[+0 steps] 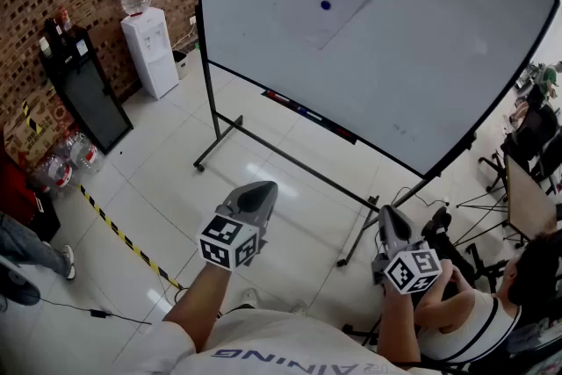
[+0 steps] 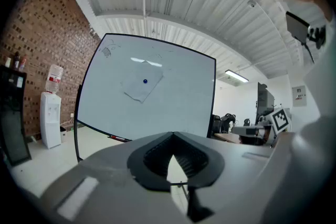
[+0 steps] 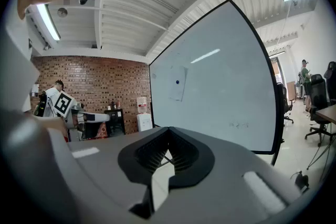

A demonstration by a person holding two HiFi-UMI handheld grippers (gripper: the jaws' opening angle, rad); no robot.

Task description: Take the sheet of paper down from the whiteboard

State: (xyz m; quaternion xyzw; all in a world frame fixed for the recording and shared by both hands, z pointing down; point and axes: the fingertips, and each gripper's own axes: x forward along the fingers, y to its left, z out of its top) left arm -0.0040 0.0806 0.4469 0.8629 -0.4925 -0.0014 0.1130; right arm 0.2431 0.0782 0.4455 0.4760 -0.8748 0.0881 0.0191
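Note:
A white sheet of paper (image 1: 322,6) hangs tilted on the big whiteboard (image 1: 421,57), pinned by a blue round magnet (image 1: 326,4). The left gripper view shows the sheet of paper (image 2: 142,83) and magnet (image 2: 145,81) well ahead; in the right gripper view the sheet of paper (image 3: 177,83) is small and far off to the left. My left gripper (image 1: 261,193) is held low in front of the board, shut and empty. The right gripper (image 1: 392,224) is beside it, also shut with nothing in it. Both are far from the paper.
The whiteboard stands on a wheeled black frame (image 1: 263,140) with markers on its tray (image 1: 307,112). A water dispenser (image 1: 149,44) and black cabinet (image 1: 83,88) stand by the brick wall. Yellow-black tape (image 1: 123,237) crosses the floor. A seated person (image 1: 492,312) and office chairs (image 1: 527,145) are at the right.

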